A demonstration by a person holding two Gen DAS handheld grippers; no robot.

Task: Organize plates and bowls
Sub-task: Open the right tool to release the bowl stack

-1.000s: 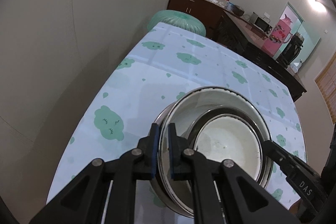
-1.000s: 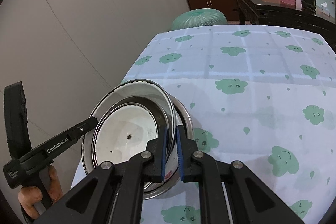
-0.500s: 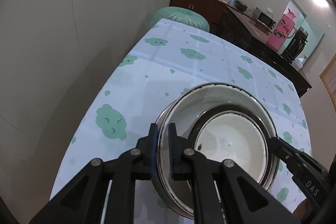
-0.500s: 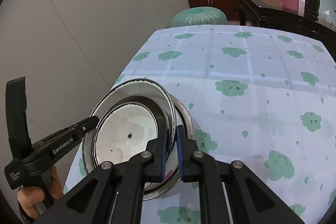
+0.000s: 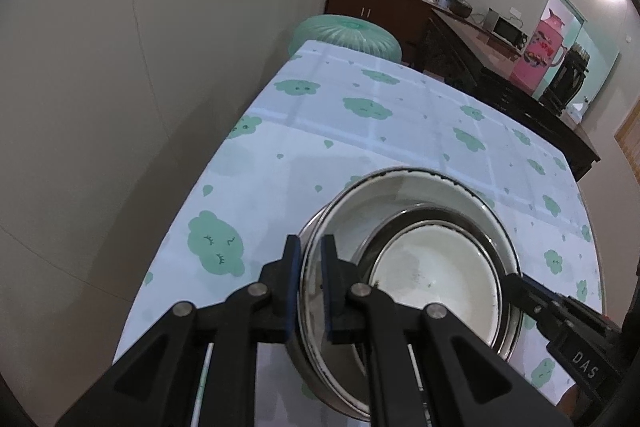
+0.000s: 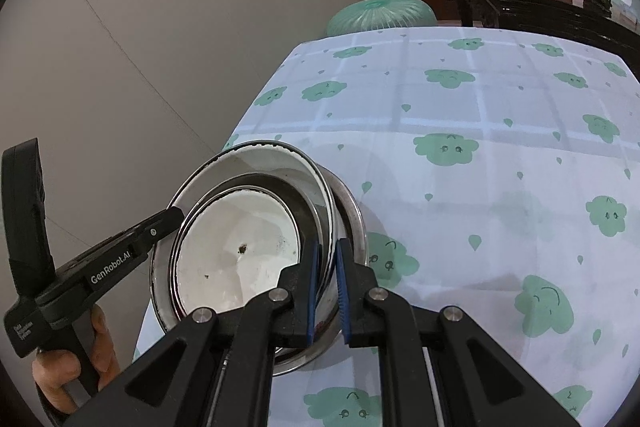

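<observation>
Your left gripper [image 5: 310, 281] is clamped on the near-left rim of the big metal bowl [image 5: 360, 211], and your right gripper [image 6: 326, 283] pinches the opposite rim, so the load is shared and stays level (it looks like a nested stack, with a white bowl [image 6: 236, 251] inside). The stack sits at the near-left corner of the table [image 6: 500, 131], close to the edge. To its right, the cloth lies open.

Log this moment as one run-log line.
left gripper: shut on enamel basin rim | right gripper: shut on opposite rim | white bowl: nested inside | tablecloth: beneath
</observation>
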